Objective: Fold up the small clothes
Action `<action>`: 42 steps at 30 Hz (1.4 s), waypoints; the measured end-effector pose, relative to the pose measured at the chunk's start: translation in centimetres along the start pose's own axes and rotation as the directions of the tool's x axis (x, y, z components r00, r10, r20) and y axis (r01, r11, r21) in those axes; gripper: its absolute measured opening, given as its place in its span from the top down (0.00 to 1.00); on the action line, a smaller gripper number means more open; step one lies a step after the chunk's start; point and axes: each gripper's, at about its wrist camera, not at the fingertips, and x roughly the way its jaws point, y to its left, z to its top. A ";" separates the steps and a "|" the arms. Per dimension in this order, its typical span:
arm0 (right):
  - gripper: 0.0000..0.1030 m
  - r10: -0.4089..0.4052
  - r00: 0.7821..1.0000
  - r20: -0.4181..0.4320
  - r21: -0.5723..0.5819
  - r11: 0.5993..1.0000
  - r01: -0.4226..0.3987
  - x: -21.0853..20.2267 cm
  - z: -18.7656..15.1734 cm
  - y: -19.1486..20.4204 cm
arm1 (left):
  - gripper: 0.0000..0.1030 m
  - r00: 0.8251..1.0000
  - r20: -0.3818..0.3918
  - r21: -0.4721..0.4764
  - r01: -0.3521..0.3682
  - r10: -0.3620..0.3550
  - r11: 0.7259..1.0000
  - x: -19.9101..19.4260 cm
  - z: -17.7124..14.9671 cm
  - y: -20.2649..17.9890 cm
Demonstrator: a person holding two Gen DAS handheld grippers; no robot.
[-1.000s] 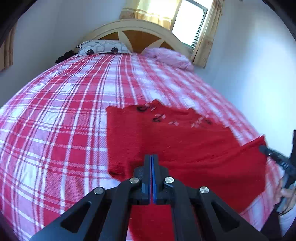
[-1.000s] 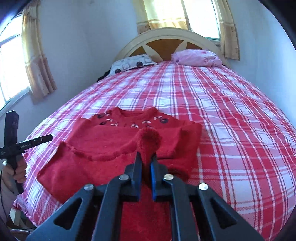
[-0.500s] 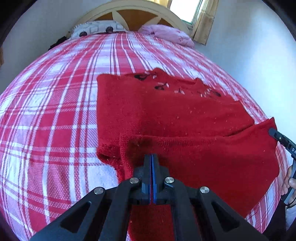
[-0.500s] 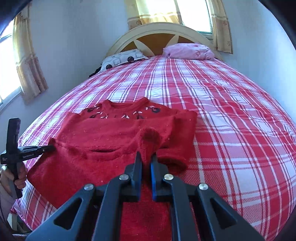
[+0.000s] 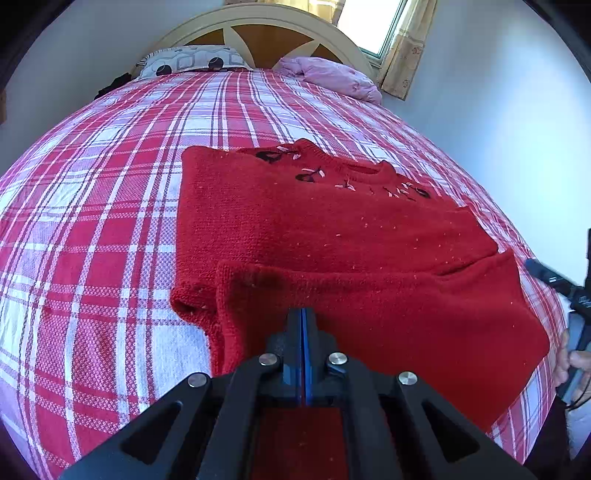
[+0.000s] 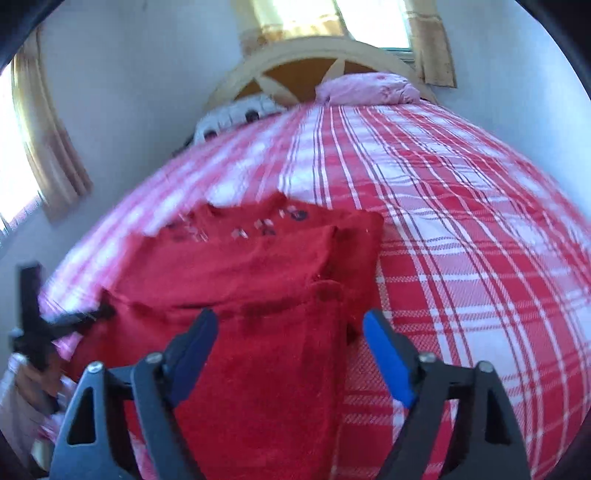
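Right gripper (image 6: pixel 290 354) is opening over the red sweater (image 6: pixel 258 280), while left gripper (image 5: pixel 303 332) stays pinched on its hem, so one-sided tugging could spoil the fold.

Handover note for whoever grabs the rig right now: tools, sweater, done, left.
Left tool: shut on the hem of the red sweater, which is folded up over the body.
Right tool: jaws opening, pads clear of the cloth; the sweater's edge lies between them, no longer pinched.
Sweater: flat on the plaid bedspread, collar toward the headboard.
Done: the bottom is folded up to about mid-body.
Left: release the left side, smooth, probably fold once more.
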 end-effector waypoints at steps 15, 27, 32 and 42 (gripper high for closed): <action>0.89 -0.024 0.993 0.116 -0.106 0.994 0.037 -4.7 -0.7 2.5 | 1.00 0.987 0.154 -0.051 0.047 -0.038 0.998 -5.3 0.6 0.0; 0.88 -0.017 0.983 0.183 -0.099 0.994 0.035 -5.9 0.6 2.8 | 1.00 0.997 -0.011 0.029 -0.070 0.070 0.997 -1.7 0.6 1.2; 0.10 0.010 0.980 0.200 -0.022 1.000 -0.006 -5.8 -0.2 1.5 | 1.00 0.999 -0.022 0.002 -0.035 0.035 0.999 -1.9 0.2 1.6; 0.08 0.016 0.987 0.160 0.012 1.000 -0.019 -4.5 -1.1 1.2 | 0.99 0.987 0.105 0.001 0.125 -0.124 0.992 -4.8 0.3 1.4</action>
